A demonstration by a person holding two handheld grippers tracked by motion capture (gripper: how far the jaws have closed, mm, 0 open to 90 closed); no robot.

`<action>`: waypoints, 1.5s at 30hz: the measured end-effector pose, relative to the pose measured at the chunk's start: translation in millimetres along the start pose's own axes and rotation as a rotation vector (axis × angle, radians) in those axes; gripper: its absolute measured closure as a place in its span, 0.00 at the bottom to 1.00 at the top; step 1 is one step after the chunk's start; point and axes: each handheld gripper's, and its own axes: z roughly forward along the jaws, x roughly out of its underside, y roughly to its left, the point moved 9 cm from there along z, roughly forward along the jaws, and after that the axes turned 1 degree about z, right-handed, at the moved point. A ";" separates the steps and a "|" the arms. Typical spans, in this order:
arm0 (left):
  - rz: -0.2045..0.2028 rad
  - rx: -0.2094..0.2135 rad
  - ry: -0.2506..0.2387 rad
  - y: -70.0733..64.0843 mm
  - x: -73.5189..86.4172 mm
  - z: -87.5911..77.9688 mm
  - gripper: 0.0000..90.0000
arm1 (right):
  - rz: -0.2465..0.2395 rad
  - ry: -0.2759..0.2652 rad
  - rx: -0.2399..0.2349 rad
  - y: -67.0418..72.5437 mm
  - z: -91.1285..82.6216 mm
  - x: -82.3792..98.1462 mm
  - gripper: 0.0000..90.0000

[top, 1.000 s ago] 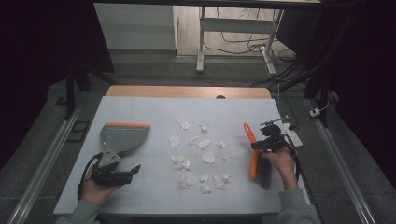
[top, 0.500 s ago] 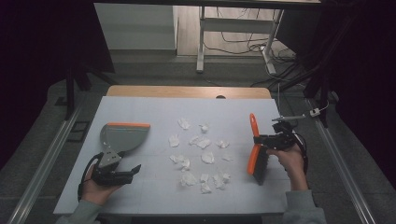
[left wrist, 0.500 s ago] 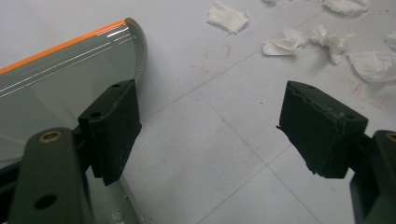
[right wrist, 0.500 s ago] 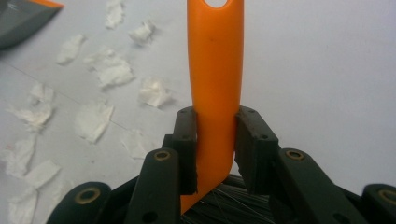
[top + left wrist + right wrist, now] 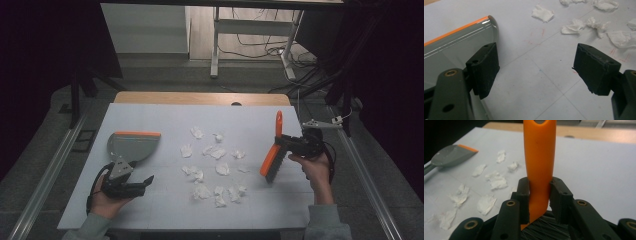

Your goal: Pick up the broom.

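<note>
An orange-handled brush with dark bristles hangs above the right side of the white table, handle up. My right gripper is shut on its handle, and the jaws clamp it from both sides. Several crumpled white paper scraps lie scattered over the table's middle. A grey dustpan with an orange lip lies at the left. My left gripper rests just in front of the dustpan, open, with bare table between its pads. The dustpan's edge runs past its left jaw.
The white table has a wooden strip along its far edge. Metal rails run down both sides of it. Beyond the far edge stand a white frame leg and tangled cables on the floor.
My right gripper has lifted the brush off the table and tilted it, bristles now hanging low and handle pointing up. The left gripper has stayed where it was.
</note>
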 end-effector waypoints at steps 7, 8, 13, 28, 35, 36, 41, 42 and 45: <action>0.022 0.018 -0.015 -11.7 -14.5 6.9 0.24 | 0.006 -0.070 -0.034 7.0 -8.3 -10.7 0.79; 0.022 0.018 -0.015 -11.7 -14.5 6.9 0.24 | 0.012 -0.074 -0.039 8.0 -8.0 -11.3 0.79; 0.053 0.055 -0.036 -29.9 -35.5 18.1 0.24 | 0.027 -0.097 -0.057 14.2 -5.0 -14.4 0.79; 0.132 0.205 -0.076 -94.5 -90.2 54.0 0.26 | 0.051 -0.146 -0.144 54.3 14.8 -24.2 0.79; 0.154 0.254 -0.082 -119.1 -103.7 67.6 0.27 | 0.043 -0.144 -0.161 74.2 28.3 -23.7 0.79; 0.161 0.273 -0.083 -127.5 -107.6 72.8 0.27 | 0.043 -0.145 -0.166 77.7 30.3 -23.6 0.79; 0.176 0.311 -0.080 -144.9 -113.8 87.0 0.27 | 0.037 -0.150 -0.194 93.7 38.8 -23.8 0.79; 0.178 0.315 -0.081 -147.4 -114.4 89.7 0.28 | 0.036 -0.153 -0.194 95.6 39.6 -24.0 0.79; 0.183 0.317 -0.088 -150.7 -115.3 95.0 0.30 | 0.048 -0.170 -0.207 100.4 40.9 -25.2 0.79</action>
